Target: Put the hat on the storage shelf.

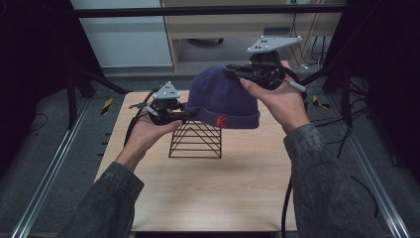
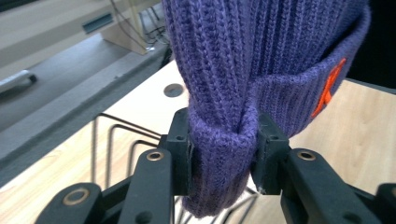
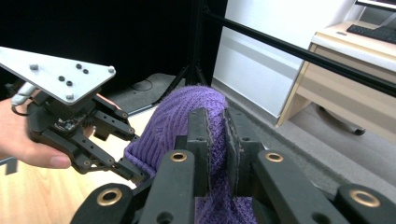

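Purple ribbed knit beanie (image 1: 224,96) with an orange letter stitched on its folded cuff hangs in the air between the two grippers, above a black wire rack (image 1: 196,141) of nested triangular hoops that stands on the pale wooden tabletop (image 1: 198,193). The left gripper (image 1: 184,114), held in the person's left hand (image 1: 148,131), grips the cuff at the beanie's left edge; in the left gripper view its jaws are clamped on a bunched fold of the cuff (image 2: 223,154), with the wool squeezed between the pads and a short end sticking out below them. The right gripper (image 1: 237,74), held in the person's right hand (image 1: 280,101), sits higher and farther back, at the crown of the beanie; in the right gripper view its jaws are pressed together on a thin pleat of the purple knit (image 3: 217,140). The beanie tilts, its crown raised toward the right gripper and its cuff lower toward the left one, with the orange letter facing the person. It hangs just above the rack's top; whether the cuff touches the wire cannot be told. Each gripper carries a grey three-cornered plate on top, and dark cables trail from both toward the person.
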Demonstrator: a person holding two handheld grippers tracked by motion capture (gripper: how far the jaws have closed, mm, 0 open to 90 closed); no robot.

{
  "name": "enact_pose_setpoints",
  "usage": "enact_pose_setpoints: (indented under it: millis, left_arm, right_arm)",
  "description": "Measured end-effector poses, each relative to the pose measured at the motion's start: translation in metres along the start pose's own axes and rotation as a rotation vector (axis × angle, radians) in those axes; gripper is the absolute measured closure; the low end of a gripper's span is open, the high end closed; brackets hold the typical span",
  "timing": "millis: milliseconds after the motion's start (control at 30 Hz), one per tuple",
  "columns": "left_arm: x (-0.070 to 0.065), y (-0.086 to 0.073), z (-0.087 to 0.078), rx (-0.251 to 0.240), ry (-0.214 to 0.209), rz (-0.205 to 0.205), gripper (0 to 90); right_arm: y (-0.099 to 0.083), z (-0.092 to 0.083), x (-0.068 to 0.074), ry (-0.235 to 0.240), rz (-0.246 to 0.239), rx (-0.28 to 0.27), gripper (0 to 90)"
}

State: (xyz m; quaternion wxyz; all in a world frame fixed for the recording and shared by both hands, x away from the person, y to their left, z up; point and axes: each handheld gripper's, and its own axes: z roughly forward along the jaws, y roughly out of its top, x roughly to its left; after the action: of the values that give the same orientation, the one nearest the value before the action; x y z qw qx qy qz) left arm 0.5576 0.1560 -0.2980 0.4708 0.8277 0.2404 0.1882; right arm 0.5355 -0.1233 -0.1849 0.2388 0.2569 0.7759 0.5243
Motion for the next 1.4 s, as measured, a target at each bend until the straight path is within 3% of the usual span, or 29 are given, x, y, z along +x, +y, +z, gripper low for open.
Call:
enact_pose_setpoints:
  millis: [33,167,233,333,533,733,900,1300,1400]
  left_arm:
    - [0.003,0.001,-0.001,-0.003,0.024,-0.001,64.7]
    - [0.008,0.0,-0.002,-0.005,0.057,0.005,64.7]
    - [0.012,-0.004,-0.003,-0.002,0.062,0.001,64.8]
    - [0.016,-0.011,-0.003,0.027,0.076,0.012,64.7]
    - [0.02,-0.021,-0.007,0.034,0.097,0.015,63.8]
    - [0.027,-0.035,-0.007,0.042,0.113,-0.017,63.4]
    - [0.031,-0.044,-0.007,0.055,0.102,-0.034,63.4]
    - [0.028,-0.06,-0.012,0.067,0.096,-0.033,63.5]
    - [0.029,-0.064,-0.013,0.053,0.086,-0.069,63.5]
  right_arm:
    - [0.002,0.005,-0.001,-0.002,-0.003,-0.001,81.5]
    - [0.002,0.014,-0.002,-0.015,-0.018,0.003,81.3]
    - [0.0,0.021,-0.003,-0.027,-0.03,0.012,81.3]
    - [-0.005,0.032,-0.004,-0.02,-0.021,0.028,81.2]
    - [-0.014,0.045,-0.004,-0.002,-0.005,0.045,80.9]
    - [-0.022,0.057,-0.001,0.015,0.005,0.064,80.7]
    - [-0.027,0.063,0.001,0.027,0.007,0.082,80.5]
    - [-0.033,0.073,0.006,0.049,0.0,0.118,80.4]
    - [-0.035,0.075,0.007,0.062,-0.005,0.119,80.4]
